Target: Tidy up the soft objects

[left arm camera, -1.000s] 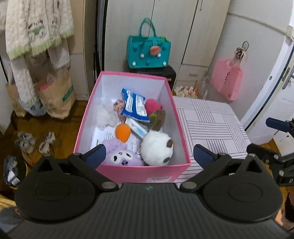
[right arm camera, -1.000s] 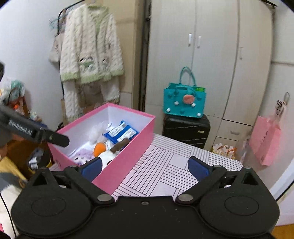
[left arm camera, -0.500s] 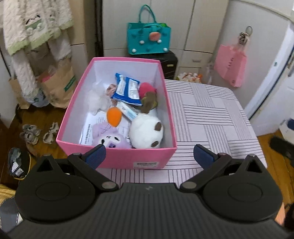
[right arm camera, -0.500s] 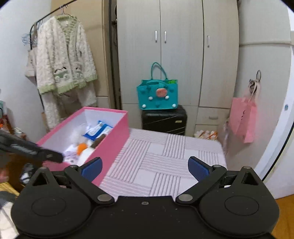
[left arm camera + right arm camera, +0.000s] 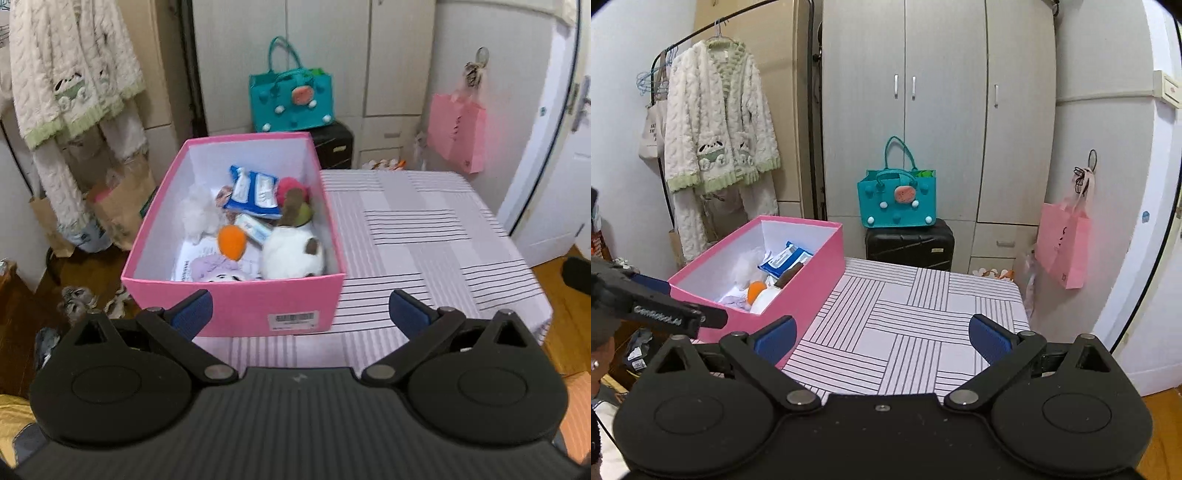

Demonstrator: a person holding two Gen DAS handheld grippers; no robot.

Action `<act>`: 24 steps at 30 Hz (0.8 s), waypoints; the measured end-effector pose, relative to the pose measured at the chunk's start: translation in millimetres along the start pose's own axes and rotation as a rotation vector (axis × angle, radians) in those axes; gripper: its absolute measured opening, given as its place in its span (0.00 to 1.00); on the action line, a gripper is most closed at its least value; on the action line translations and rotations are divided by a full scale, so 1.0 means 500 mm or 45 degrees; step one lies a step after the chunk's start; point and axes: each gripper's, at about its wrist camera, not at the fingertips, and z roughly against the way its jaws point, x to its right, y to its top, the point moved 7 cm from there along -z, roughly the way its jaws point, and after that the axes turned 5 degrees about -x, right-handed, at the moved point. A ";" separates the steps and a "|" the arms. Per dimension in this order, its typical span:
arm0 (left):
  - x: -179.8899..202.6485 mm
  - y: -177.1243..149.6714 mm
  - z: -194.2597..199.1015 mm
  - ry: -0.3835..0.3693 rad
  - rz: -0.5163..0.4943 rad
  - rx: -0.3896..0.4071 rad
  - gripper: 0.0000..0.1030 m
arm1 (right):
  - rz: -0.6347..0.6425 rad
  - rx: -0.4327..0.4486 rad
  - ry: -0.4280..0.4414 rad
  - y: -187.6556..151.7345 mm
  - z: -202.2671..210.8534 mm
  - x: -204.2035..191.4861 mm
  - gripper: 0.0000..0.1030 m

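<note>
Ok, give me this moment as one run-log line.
left gripper: open, empty, short of pink box | right gripper: open, empty, above striped table | plush toys: in box

A home bedroom: wardrobe (image 5: 938,110); fleecy robe (image 5: 716,122) on a clothes rail; suitcase (image 5: 910,243); hanging bags

Striped tabletop (image 5: 905,332) is left bare from 12 to 3 o'clock of the right tool (image 5: 882,341), w/ its pads spread wide. Passage at 10 o'clock is blocked by the pink box (image 5: 812,288) wall. Box opening is crowded w/ plush toys (image 5: 291,254) and packets (image 5: 255,192); the left tool (image 5: 300,314) is held just short of its near wall.
</note>
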 end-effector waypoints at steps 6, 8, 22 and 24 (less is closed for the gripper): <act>0.018 -0.016 0.034 -0.043 0.010 0.058 1.00 | 0.005 -0.012 -0.006 -0.012 0.007 -0.005 0.98; 0.017 -0.019 0.035 -0.046 0.030 0.058 1.00 | 0.002 -0.010 -0.006 -0.018 0.007 -0.011 0.98; 0.009 -0.019 0.028 -0.018 0.042 0.063 1.00 | -0.063 -0.010 -0.052 -0.023 -0.012 0.002 0.98; 0.012 -0.013 0.025 -0.018 0.036 0.059 1.00 | -0.082 -0.019 -0.064 -0.022 -0.023 0.010 0.98</act>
